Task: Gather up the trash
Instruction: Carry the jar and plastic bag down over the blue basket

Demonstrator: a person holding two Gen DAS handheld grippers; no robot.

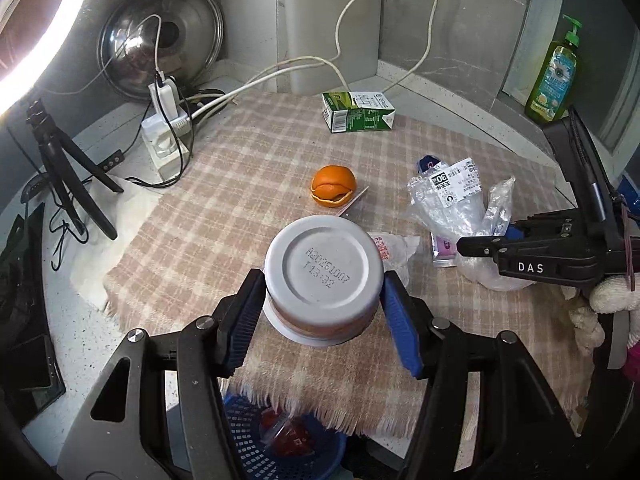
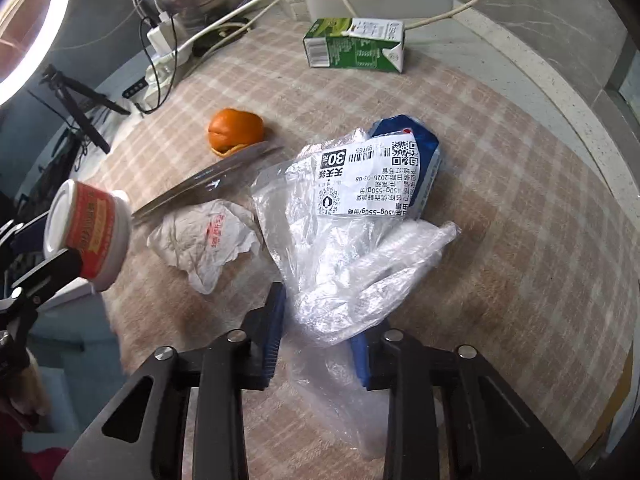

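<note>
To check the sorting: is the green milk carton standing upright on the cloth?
No, the green milk carton lies on its side on the checked cloth, its long face up.

A checked cloth (image 1: 248, 168) covers the counter (image 1: 472, 100), bearing carton (image 1: 358, 112), peel (image 1: 333, 185), bag (image 2: 360, 240).

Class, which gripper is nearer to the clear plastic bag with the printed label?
Right. The right gripper has its fingers on either side of the plastic bag. The left gripper is off to its side, holding a small cup.
</note>
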